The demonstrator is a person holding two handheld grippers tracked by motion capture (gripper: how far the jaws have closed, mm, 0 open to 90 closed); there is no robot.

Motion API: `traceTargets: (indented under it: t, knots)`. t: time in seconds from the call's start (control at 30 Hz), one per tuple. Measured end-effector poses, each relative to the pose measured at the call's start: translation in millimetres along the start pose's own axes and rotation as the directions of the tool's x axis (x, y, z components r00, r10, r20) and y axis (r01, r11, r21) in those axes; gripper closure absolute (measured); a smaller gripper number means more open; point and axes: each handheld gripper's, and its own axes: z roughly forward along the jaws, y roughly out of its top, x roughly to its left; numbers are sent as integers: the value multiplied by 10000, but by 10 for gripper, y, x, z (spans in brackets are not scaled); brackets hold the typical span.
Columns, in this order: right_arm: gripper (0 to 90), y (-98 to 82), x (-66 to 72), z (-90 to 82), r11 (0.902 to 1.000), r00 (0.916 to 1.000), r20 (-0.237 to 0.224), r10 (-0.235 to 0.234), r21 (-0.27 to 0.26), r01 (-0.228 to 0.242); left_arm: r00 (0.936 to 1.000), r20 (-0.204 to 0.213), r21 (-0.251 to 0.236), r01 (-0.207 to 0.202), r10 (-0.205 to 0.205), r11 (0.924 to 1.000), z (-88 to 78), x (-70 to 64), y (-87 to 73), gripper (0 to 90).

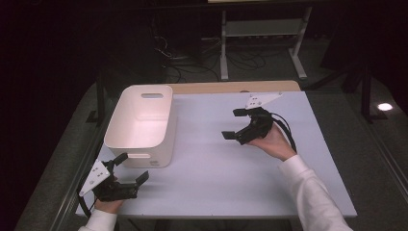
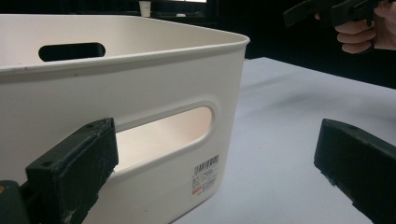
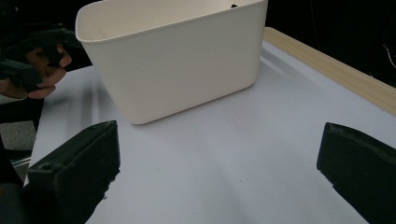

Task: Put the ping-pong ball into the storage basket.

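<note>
From the high view, the white bin point(image 1: 142, 125) is sitting on the left part of the table point(image 1: 226, 183), with nothing visible inside. The left gripper point(image 1: 132, 168) is hovering at its near end, jaws spread; the right gripper point(image 1: 235, 124) is hanging well apart over mid-table, jaws also spread.

In the left gripper view, the 2 jaws are flanking the bin's near corner, facing the handle slot point(image 2: 163, 133). A sound grip probably means closing 1 jaw through that slot, squarely on the wall.

In the right gripper view, the bin point(image 3: 177, 60) is standing ahead, untouched.
</note>
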Motion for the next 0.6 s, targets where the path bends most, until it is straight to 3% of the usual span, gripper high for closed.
traceTargets:
  t: [0.6]
  knots:
    - [0, -150, -19, -144, 9997, 9994, 314, 112, -218, -105, 10000, 22, -31, 13, -13, 10000, 1, -5, 1, 0]
